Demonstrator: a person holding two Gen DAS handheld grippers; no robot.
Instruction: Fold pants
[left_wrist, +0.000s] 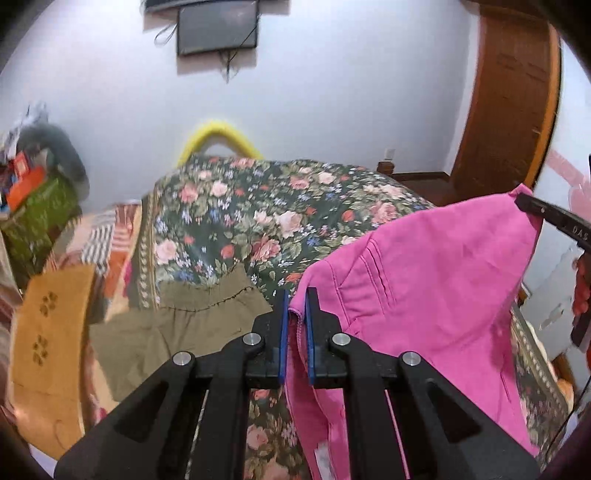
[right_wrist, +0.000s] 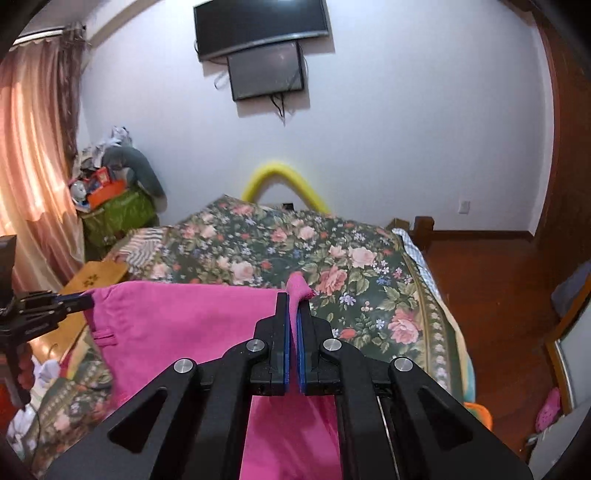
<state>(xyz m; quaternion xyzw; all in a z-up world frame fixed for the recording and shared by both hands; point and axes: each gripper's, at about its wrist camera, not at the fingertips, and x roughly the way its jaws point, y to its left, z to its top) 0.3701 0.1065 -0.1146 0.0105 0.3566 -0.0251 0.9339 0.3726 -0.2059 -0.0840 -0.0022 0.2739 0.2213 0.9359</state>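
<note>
Pink pants (left_wrist: 424, 280) hang lifted above the floral bedspread (left_wrist: 258, 206), stretched between both grippers. My left gripper (left_wrist: 297, 295) is shut on one corner of the pants, a fold of pink cloth pinched between its blue pads. In the right wrist view my right gripper (right_wrist: 293, 299) is shut on the other corner of the pink pants (right_wrist: 177, 325), with a tuft of cloth sticking out past its tips. The right gripper (left_wrist: 524, 201) shows at the right edge of the left wrist view, and the left gripper (right_wrist: 83, 301) at the left edge of the right wrist view.
An olive-green garment (left_wrist: 184, 325) lies on the bed to the left of the pants, beside a tan cloth with paw prints (left_wrist: 51, 332). A cluttered green box (right_wrist: 118, 214) stands by the curtain (right_wrist: 33, 147). Wooden floor (right_wrist: 491, 295) lies right of the bed.
</note>
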